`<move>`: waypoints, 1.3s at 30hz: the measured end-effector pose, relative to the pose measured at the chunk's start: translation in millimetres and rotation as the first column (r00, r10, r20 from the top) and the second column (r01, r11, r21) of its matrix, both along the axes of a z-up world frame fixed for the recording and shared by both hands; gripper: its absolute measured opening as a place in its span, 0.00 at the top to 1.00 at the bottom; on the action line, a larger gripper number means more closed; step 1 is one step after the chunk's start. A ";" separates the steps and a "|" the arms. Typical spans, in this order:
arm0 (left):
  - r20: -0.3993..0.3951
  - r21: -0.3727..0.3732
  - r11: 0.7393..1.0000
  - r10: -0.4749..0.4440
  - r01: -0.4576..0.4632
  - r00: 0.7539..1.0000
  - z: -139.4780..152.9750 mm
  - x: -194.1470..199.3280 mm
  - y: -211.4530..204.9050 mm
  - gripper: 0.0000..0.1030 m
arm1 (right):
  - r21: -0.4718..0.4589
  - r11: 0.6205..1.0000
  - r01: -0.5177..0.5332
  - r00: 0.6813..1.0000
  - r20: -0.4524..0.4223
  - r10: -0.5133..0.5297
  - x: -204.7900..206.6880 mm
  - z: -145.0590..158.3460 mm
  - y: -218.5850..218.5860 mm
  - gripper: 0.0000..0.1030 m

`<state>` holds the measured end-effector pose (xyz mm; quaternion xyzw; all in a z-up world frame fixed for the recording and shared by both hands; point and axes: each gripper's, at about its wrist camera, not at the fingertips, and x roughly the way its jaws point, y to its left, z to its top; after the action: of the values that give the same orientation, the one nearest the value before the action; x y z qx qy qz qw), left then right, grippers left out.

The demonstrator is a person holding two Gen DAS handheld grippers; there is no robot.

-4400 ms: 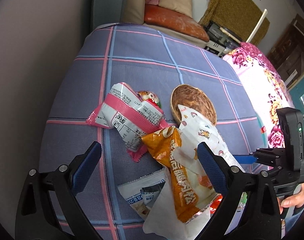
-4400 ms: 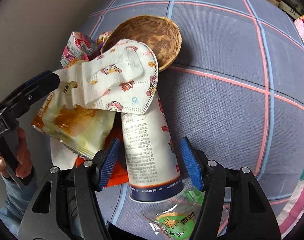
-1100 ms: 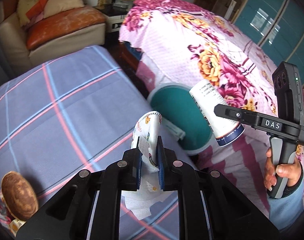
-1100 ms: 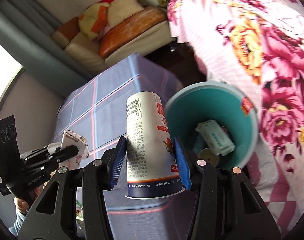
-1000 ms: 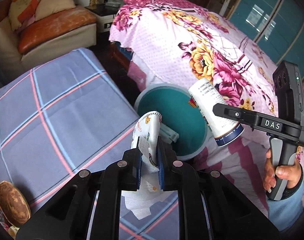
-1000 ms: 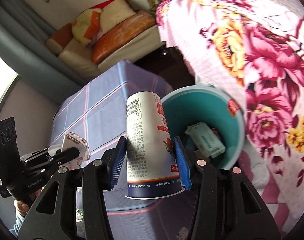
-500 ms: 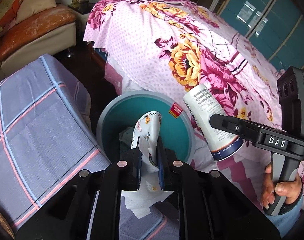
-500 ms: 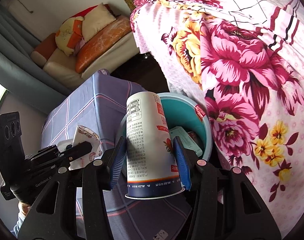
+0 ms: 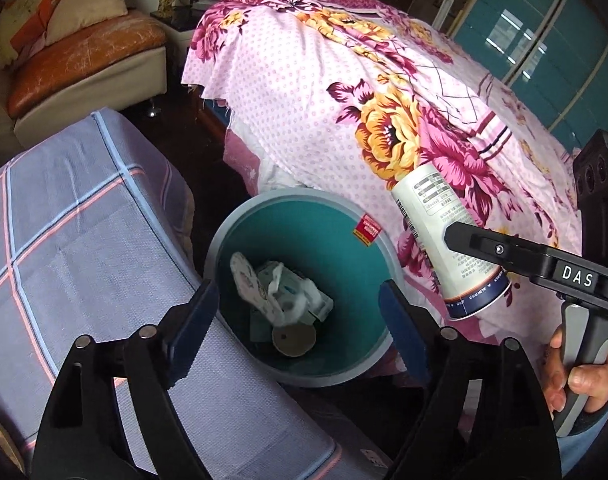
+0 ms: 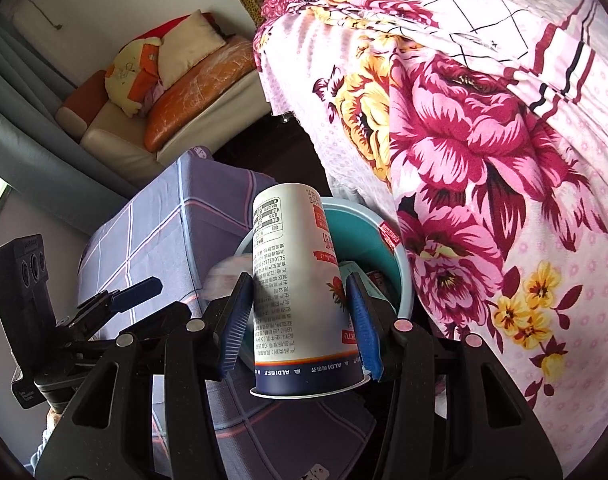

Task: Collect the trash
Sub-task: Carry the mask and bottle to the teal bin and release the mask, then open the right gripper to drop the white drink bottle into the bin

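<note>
Over the teal trash bin (image 9: 340, 236) I'm hovering the left gripper (image 9: 299, 312), jaws opening wide with nothing between the pads; the bin mouth is sitting right between the fingers. Down inside the bin, a printed white face mask (image 9: 245, 280) is lying at about 9 o'clock of the bin floor, beside crumpled white wrappers (image 9: 291, 296) and a round brownish disc (image 9: 293, 340) at 6 o'clock. A red sticker (image 9: 367, 229) is showing on the bin's inner wall at 1 o'clock.

At 3 o'clock of the bin I'm holding the right gripper (image 10: 299, 320), clamped on a white paper cup (image 10: 299, 288) with a dark blue base band; pads are pressing both sides, cup mouth pointing away from the camera, tilted toward the bin. In the left wrist view the cup (image 9: 452, 248) is hanging just beside the bin rim, above the floral bedspread (image 9: 344, 100). A hand (image 9: 580, 376) is gripping the handle. The plaid blue cloth (image 9: 83, 248) is covering the table at 9 o'clock of the bin, touching it.
</note>
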<state>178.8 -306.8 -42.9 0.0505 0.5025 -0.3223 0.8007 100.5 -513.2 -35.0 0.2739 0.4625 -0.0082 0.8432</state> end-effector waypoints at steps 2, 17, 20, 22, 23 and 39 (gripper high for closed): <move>0.002 -0.002 1.000 0.007 -0.007 1.000 0.7 -1.7 5.1 0.12 | -0.002 1.000 -0.005 1.000 -0.002 0.005 3.1 -0.1 2.3 0.55; -0.015 0.034 0.997 0.067 -0.067 0.998 -9.7 -8.9 46.9 0.08 | -0.010 0.999 -0.041 0.998 -0.048 0.041 23.9 -14.6 22.9 0.54; -0.022 0.032 0.997 0.076 -0.075 0.997 -10.1 -8.6 53.4 0.08 | -0.009 0.999 -0.048 0.997 -0.053 0.048 27.4 -15.1 29.4 0.36; -0.023 0.029 0.996 0.080 -0.079 0.997 -9.2 -9.1 57.2 0.08 | -0.023 0.998 -0.053 0.997 -0.049 0.051 27.5 -12.4 33.8 0.34; -0.023 0.029 0.996 0.083 -0.082 0.996 -8.8 -9.5 59.4 0.08 | -0.022 0.998 -0.053 0.997 -0.048 0.052 27.0 -11.4 35.0 0.32; -0.008 0.024 0.990 0.138 -0.138 0.990 6.5 -30.8 107.8 0.08 | -0.051 0.993 -0.103 0.992 -0.078 0.099 12.8 4.5 80.7 0.23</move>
<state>148.0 -199.0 -36.4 0.0235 0.5125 -0.2604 0.8179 113.4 -432.5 -30.5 0.2264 0.5066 0.0117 0.8318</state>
